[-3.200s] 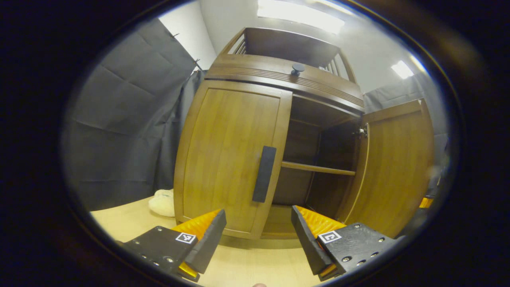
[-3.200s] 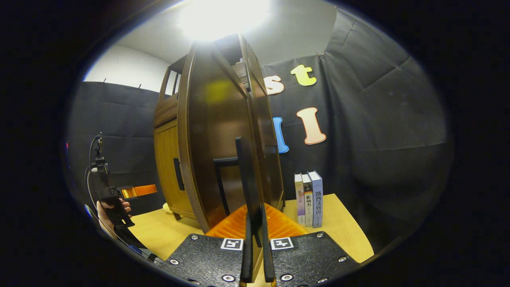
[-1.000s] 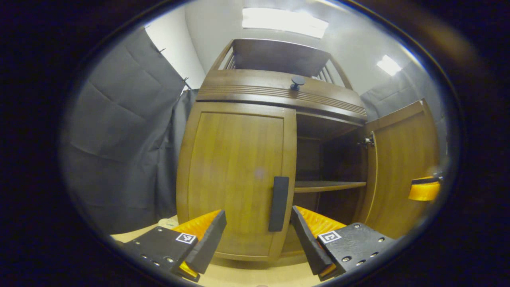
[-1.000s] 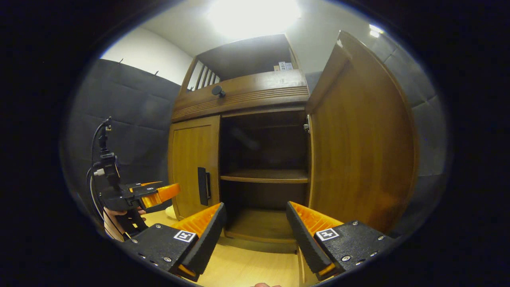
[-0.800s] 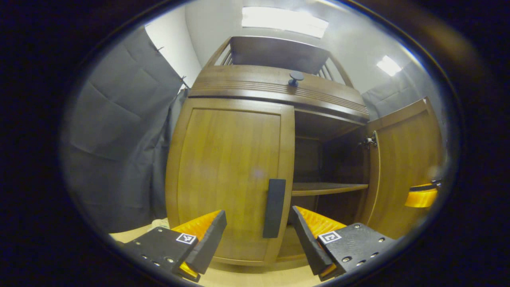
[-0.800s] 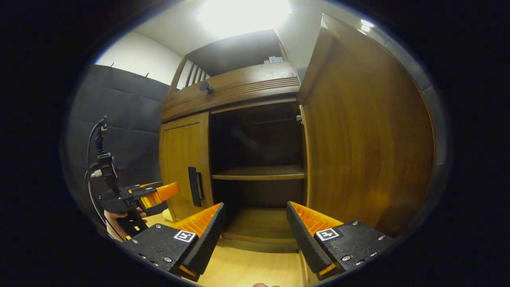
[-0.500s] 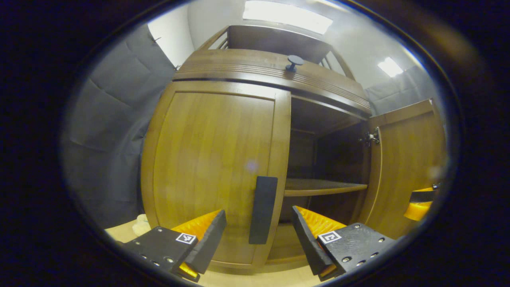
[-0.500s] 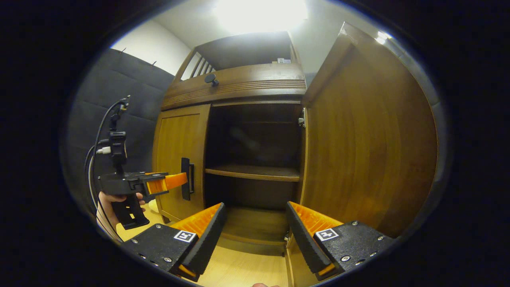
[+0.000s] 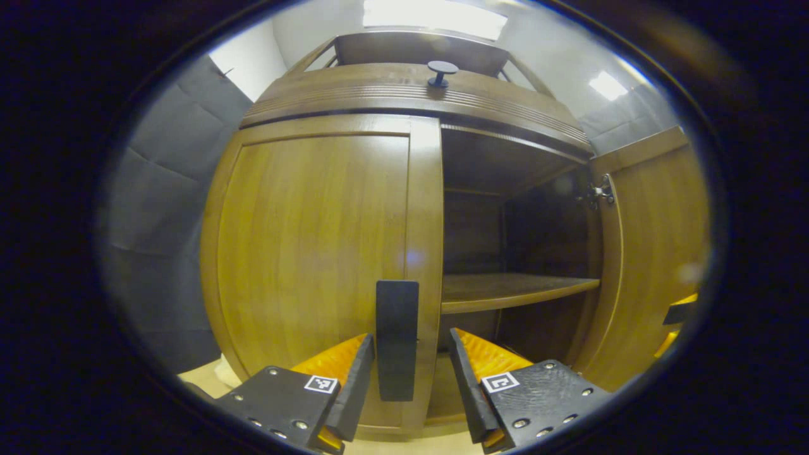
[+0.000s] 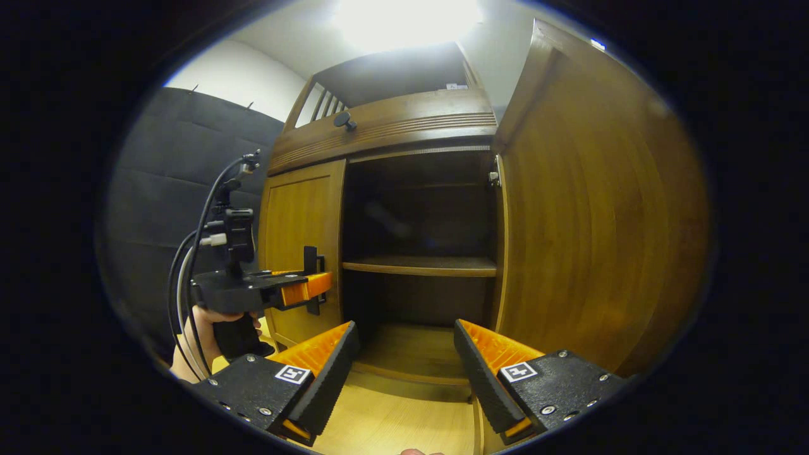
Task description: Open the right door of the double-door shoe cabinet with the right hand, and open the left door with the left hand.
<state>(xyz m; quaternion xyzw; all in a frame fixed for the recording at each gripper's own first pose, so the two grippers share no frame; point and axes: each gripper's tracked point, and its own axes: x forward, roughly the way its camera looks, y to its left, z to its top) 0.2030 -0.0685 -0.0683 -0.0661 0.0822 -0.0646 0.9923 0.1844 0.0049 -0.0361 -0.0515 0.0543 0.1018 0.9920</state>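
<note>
The wooden shoe cabinet has its left door (image 9: 316, 234) closed and its right door (image 9: 651, 253) swung wide open. My left gripper (image 9: 409, 354) is open, its fingers standing on either side of the left door's black handle (image 9: 397, 341) with small gaps. In the right gripper view, the left gripper (image 10: 310, 287), held by a hand (image 10: 202, 322), reaches the handle (image 10: 311, 258). My right gripper (image 10: 404, 344) is open and holds nothing. It faces the open compartment, with the right door (image 10: 600, 221) to its right.
Inside the cabinet a shelf (image 10: 417, 265) crosses the dark compartment. A drawer with a round knob (image 9: 442, 68) sits above the doors. A pale soft thing (image 9: 222, 373) lies at the cabinet's left foot. The wooden tabletop (image 10: 392, 417) runs in front.
My left gripper has moved in on the left door's handle and its fingers have narrowed around it. The right gripper let go of the right door's handle earlier and now stands open.
</note>
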